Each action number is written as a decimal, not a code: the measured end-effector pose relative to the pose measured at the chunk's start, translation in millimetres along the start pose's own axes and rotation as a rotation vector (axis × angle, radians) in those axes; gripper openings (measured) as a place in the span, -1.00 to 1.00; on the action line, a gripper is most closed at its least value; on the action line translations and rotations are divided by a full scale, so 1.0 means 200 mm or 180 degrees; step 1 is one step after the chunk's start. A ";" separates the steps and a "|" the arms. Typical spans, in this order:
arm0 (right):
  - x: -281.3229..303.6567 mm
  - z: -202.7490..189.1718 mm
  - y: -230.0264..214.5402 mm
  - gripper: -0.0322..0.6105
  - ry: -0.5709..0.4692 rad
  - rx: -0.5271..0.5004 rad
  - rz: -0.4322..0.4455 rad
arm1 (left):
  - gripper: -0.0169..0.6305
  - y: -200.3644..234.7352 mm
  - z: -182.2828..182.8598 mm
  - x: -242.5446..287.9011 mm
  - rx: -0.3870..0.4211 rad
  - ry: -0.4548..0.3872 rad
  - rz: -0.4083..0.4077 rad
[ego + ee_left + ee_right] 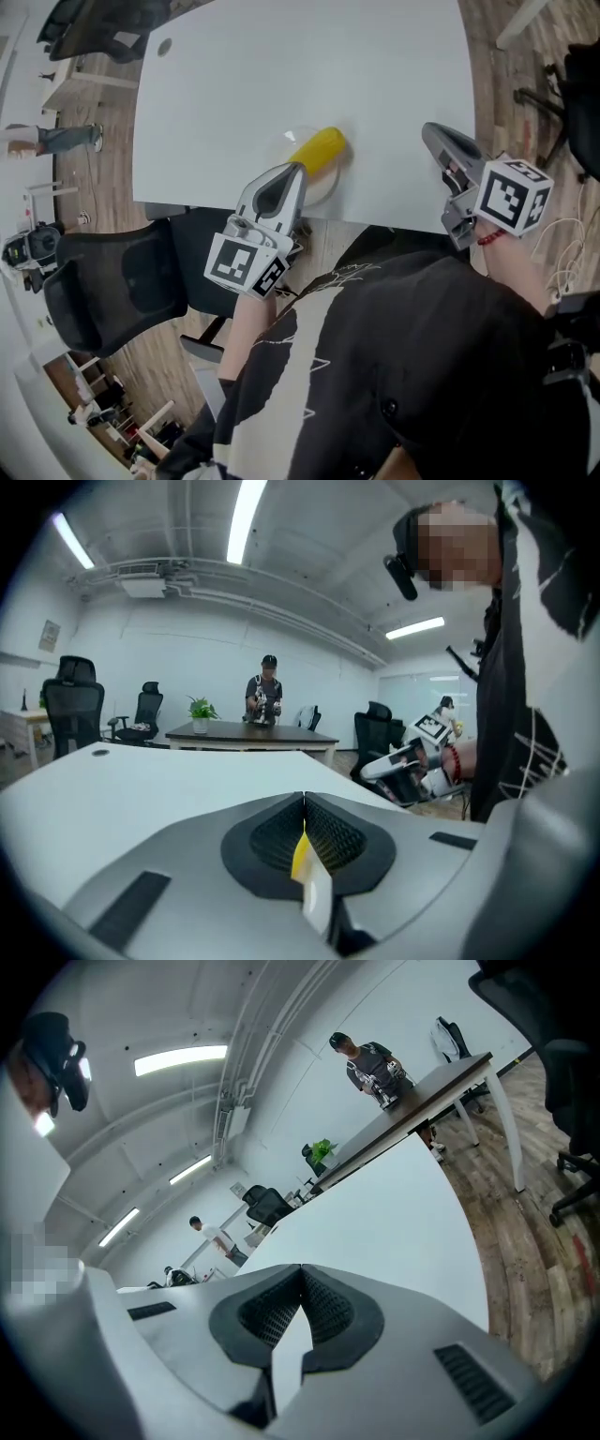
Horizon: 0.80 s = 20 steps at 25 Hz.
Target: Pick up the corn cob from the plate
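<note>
A yellow corn cob (319, 149) lies on a pale round plate (330, 186) near the front edge of the white table (281, 75). My left gripper (298, 170) is shut, and its tip sits at the near end of the cob, over the plate. In the left gripper view the jaws of the left gripper (304, 799) meet, and a yellow sliver (301, 854) shows through the slit behind them. My right gripper (429, 129) hangs over the table to the right of the plate, apart from it. In its own view the right gripper (301, 1267) has its jaws closed with nothing between them.
A black office chair (112, 281) stands at the table's near left corner over wooden floor. In the left gripper view a person (268, 700) stands behind a dark table (248, 731) with a plant, far off. More chairs stand around the room.
</note>
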State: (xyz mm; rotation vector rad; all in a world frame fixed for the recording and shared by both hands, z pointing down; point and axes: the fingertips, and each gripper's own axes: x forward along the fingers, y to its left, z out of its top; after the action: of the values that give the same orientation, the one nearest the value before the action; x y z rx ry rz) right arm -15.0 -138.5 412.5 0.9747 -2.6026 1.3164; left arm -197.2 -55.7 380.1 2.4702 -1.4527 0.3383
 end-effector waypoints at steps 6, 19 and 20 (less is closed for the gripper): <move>-0.02 -0.09 0.04 -0.86 0.0029 -0.0030 -0.0153 | -0.90 0.05 -0.15 0.00 0.0307 0.0497 0.0025; 0.01 -0.03 0.14 -0.86 0.0104 -0.0189 -0.0211 | -0.49 0.06 -0.25 0.08 0.0695 0.1031 -0.0154; 0.02 -0.02 0.15 -0.86 0.0114 -0.0193 -0.0219 | -0.48 0.07 -0.26 0.08 0.0695 0.1029 -0.0157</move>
State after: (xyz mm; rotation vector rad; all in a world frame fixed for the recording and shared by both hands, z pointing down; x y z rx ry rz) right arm -35.2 -124.1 396.2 1.0118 -2.5426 1.2201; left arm -205.9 -58.0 435.7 2.4603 -1.2763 0.8829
